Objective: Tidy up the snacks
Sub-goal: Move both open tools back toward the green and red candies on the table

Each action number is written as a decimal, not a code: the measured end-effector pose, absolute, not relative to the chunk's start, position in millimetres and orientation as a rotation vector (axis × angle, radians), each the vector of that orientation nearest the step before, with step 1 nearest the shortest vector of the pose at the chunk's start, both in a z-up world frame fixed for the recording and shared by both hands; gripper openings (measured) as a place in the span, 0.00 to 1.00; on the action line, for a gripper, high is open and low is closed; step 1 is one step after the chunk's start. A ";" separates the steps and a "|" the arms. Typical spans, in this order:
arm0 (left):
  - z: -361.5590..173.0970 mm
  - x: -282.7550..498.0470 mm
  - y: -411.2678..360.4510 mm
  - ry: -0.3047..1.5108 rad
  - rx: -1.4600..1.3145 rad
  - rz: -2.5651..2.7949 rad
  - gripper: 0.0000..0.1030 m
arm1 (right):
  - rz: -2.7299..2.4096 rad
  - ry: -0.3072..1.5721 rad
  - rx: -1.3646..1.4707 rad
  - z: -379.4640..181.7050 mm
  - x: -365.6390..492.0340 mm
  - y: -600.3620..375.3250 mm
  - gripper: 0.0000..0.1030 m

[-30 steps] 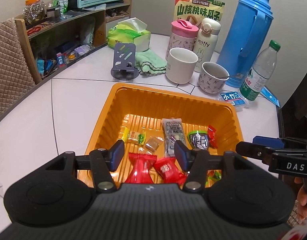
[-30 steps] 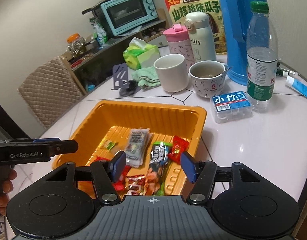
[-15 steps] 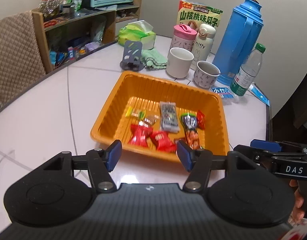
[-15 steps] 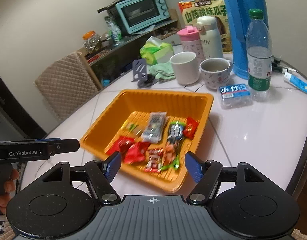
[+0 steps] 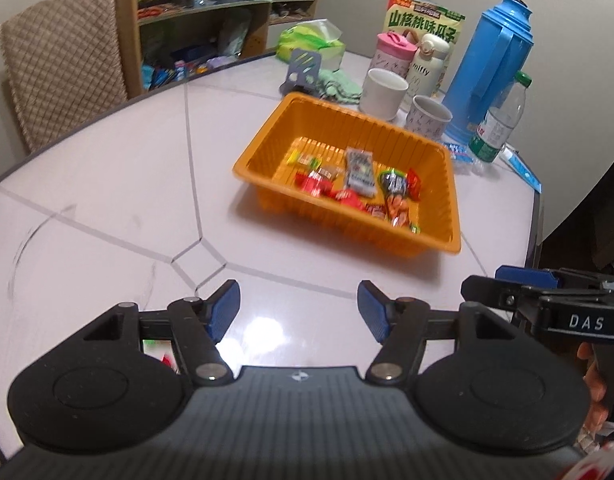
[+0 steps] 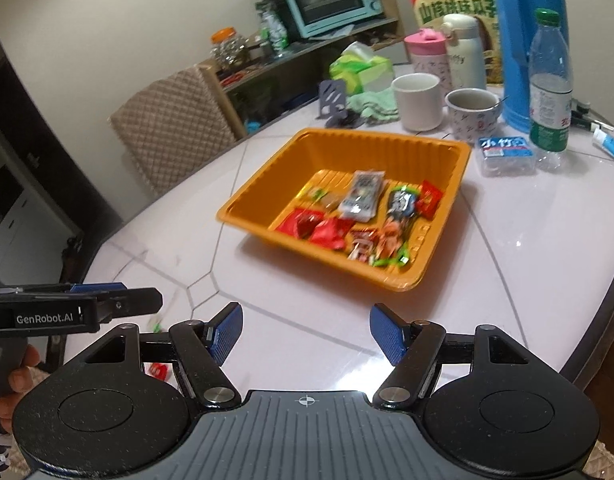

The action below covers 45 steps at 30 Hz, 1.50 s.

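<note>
While both grippers, left (image 5: 298,310) and right (image 6: 305,332), hang spread and empty over the near table (image 5: 107,184), the snacks (image 6: 347,216) lie well ahead in an orange tray (image 5: 387,236). They look like light, crinkly, slippery wrapped packets, probably best pinched by a flat edge or twisted end. From left to right stand a chair (image 6: 171,120), shelf (image 6: 291,60), cups (image 6: 419,100), thermos (image 6: 519,40) and bottle (image 6: 549,80) on the glossy white tabletop.

both grippers (image 5: 298,312) withdrawn from tray (image 5: 447,242)
</note>
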<state>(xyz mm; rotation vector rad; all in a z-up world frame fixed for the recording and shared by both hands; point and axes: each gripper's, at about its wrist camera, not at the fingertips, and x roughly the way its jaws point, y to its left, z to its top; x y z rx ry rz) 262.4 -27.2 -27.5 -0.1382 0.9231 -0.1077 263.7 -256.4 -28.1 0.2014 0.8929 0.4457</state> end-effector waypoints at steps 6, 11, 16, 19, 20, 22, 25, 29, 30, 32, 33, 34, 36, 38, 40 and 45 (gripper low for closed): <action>-36.0 225.5 -10.4 0.955 -0.167 -0.070 0.61 | 0.476 0.926 0.174 -32.6 242.3 -242.5 0.68; -41.3 200.9 4.1 0.968 -0.190 -0.036 0.61 | 0.505 0.958 0.147 -38.2 226.6 -226.8 0.68; -45.9 179.3 18.1 0.974 -0.206 -0.013 0.61 | 0.543 0.993 0.125 -45.4 213.5 -209.7 0.68; -47.9 169.3 25.2 0.981 -0.222 0.001 0.63 | 0.567 1.026 0.101 -50.4 207.1 -196.8 0.68; -48.5 165.6 27.5 0.980 -0.228 0.006 0.64 | 0.573 1.033 0.095 -52.2 205.2 -192.5 0.68; -50.0 158.7 31.2 0.981 -0.232 0.016 0.65 | 0.590 1.042 0.085 -54.7 201.5 -184.8 0.68; -53.4 149.6 37.7 0.990 -0.246 0.035 0.65 | 0.604 1.050 0.066 -58.4 197.7 -173.0 0.68; -59.8 139.4 47.1 1.007 -0.269 0.064 0.65 | 0.627 1.060 0.041 -62.9 194.7 -159.4 0.68; -61.2 137.6 49.0 1.011 -0.272 0.070 0.65 | 0.631 1.062 0.034 -64.5 194.0 -155.5 0.68; -63.5 134.2 51.8 1.016 -0.277 0.079 0.65 | 0.640 1.068 0.020 -68.0 192.3 -147.4 0.68; -64.7 132.7 53.4 1.018 -0.279 0.085 0.65 | 0.646 1.070 0.013 -69.8 191.4 -143.7 0.68; -65.9 131.6 55.1 1.021 -0.282 0.091 0.65 | 0.650 1.071 0.008 -71.4 190.9 -140.7 0.68; -67.7 129.8 57.8 1.025 -0.285 0.100 0.65 | 0.659 1.075 -0.005 -74.9 190.1 -134.9 0.68; -69.3 128.0 60.2 1.028 -0.285 0.113 0.65 | 0.666 1.078 -0.016 -78.5 190.6 -129.6 0.68; -70.8 126.7 62.8 1.030 -0.280 0.126 0.65 | 0.671 1.079 -0.030 -81.4 190.9 -124.9 0.68; -74.4 125.0 70.2 1.035 -0.291 0.148 0.65 | 0.688 1.074 -0.059 -87.3 192.6 -113.7 0.68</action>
